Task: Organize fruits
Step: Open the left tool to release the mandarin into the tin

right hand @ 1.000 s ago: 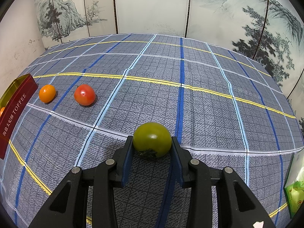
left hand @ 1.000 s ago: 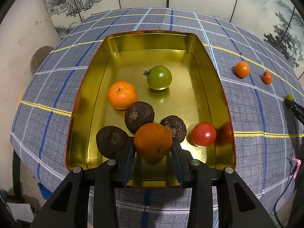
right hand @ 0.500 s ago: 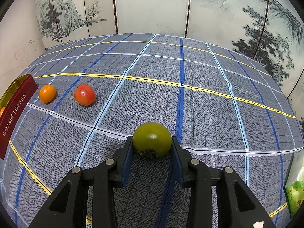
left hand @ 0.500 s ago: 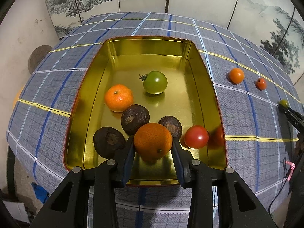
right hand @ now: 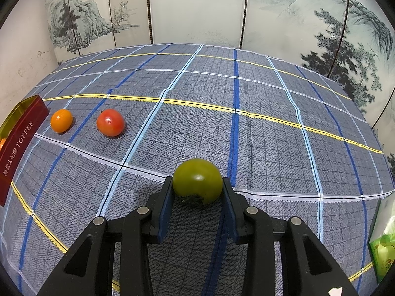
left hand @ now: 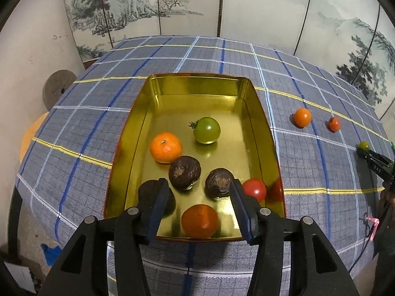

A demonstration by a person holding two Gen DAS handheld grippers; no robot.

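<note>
Left wrist view: left gripper (left hand: pixel 197 206) pitched steeply down over the gold tin (left hand: pixel 249 93), jaws opening, pads clear of the blurred mandarin (left hand: pixel 200 220) at the tin's 6 o'clock end. Right gripper (right hand: pixel 197 197), angled down, clamps a green tomato (right hand: pixel 197 181) on the checked cloth (right hand: pixel 259 135).

Even indoor light; glare inside gold tin (left hand: pixel 249 113); fisheye edges bowed, corners dark; dropped orange (left hand: pixel 200 221) blurred.
</note>
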